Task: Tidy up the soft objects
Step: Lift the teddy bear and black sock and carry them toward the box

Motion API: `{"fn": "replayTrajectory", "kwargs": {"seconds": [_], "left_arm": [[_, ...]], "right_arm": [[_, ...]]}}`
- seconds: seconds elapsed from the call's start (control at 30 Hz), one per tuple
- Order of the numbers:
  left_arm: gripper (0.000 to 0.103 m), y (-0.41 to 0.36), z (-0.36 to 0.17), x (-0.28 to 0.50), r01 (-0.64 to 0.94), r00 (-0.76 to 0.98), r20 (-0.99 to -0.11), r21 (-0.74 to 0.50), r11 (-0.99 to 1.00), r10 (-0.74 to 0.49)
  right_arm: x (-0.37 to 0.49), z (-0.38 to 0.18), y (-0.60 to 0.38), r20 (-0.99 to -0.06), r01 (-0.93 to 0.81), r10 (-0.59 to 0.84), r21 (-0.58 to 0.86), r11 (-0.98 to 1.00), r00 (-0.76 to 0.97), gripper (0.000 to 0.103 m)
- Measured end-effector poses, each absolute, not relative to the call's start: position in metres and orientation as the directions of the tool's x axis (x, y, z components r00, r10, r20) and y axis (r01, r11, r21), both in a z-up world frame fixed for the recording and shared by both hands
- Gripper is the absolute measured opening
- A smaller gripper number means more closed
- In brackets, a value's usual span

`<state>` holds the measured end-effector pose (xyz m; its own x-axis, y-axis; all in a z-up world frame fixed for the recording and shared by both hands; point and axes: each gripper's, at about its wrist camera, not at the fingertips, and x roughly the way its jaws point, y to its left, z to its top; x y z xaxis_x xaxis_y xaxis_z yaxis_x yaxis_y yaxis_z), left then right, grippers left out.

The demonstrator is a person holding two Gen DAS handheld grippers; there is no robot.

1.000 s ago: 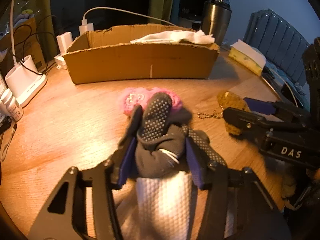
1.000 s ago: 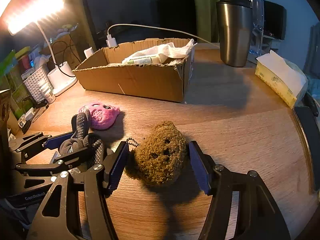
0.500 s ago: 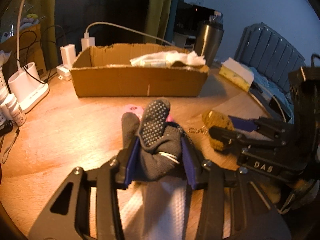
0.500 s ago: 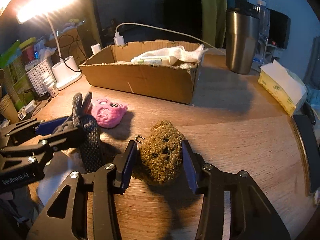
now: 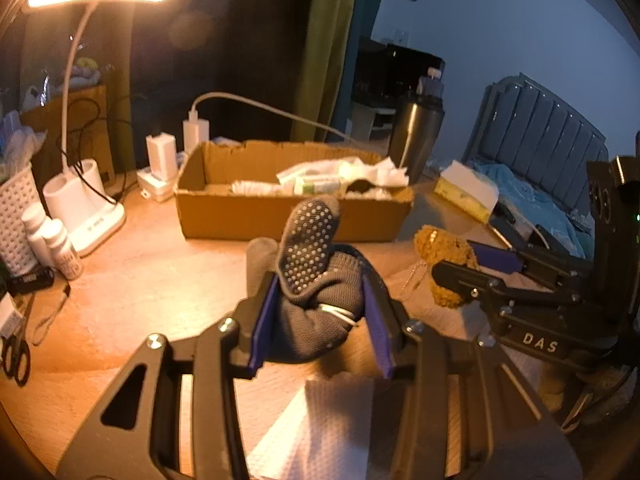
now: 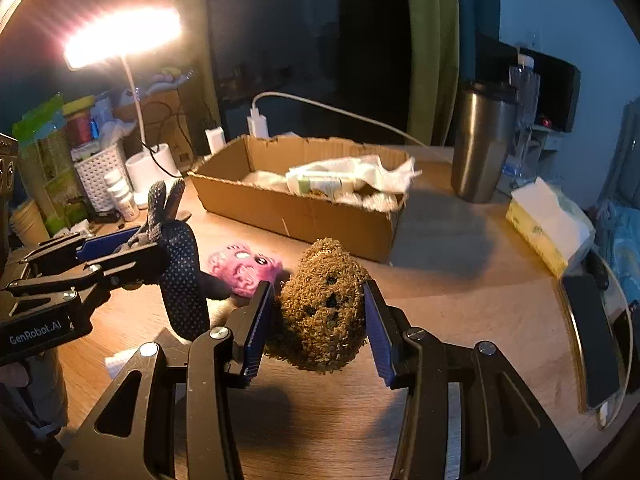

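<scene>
My left gripper (image 5: 316, 284) is shut on a bundle of grey socks (image 5: 312, 280) with grip dots and holds it above the wooden table; a sock toe sticks up. My right gripper (image 6: 318, 300) is shut on a brown fuzzy plush toy (image 6: 320, 308), lifted off the table. In the left wrist view the right gripper (image 5: 472, 264) shows at the right with the brown plush (image 5: 444, 256). In the right wrist view the left gripper (image 6: 120, 248) shows at the left with the socks (image 6: 182, 276). A pink plush (image 6: 244, 268) lies on the table between them.
An open cardboard box (image 5: 280, 216) with white wrappers stands behind. A white paper towel (image 5: 320, 432) lies under the left gripper. A steel tumbler (image 6: 480, 148), tissue pack (image 6: 548, 224) and phone (image 6: 592, 340) are at the right. A lamp base (image 5: 80, 208), bottles and scissors (image 5: 16, 356) are at the left.
The right jaws closed on the brown plush. Both grippers rose, lifting the socks and the plush off the table. The pink plush stayed put.
</scene>
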<state>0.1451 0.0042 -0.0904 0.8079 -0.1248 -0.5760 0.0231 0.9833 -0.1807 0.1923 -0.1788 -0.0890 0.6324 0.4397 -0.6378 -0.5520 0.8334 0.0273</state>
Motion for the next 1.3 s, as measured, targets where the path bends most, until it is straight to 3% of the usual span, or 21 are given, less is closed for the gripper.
{"fn": "replayTrajectory", "kwargs": {"seconds": [1.3], "left_arm": [[0.043,0.038,0.008,0.132,0.045,0.943,-0.32,-0.152,0.987,-0.092]], "right_arm": [[0.177,0.013,-0.162,-0.401,-0.538,0.48,-0.04,0.842,0.78,0.048]]}}
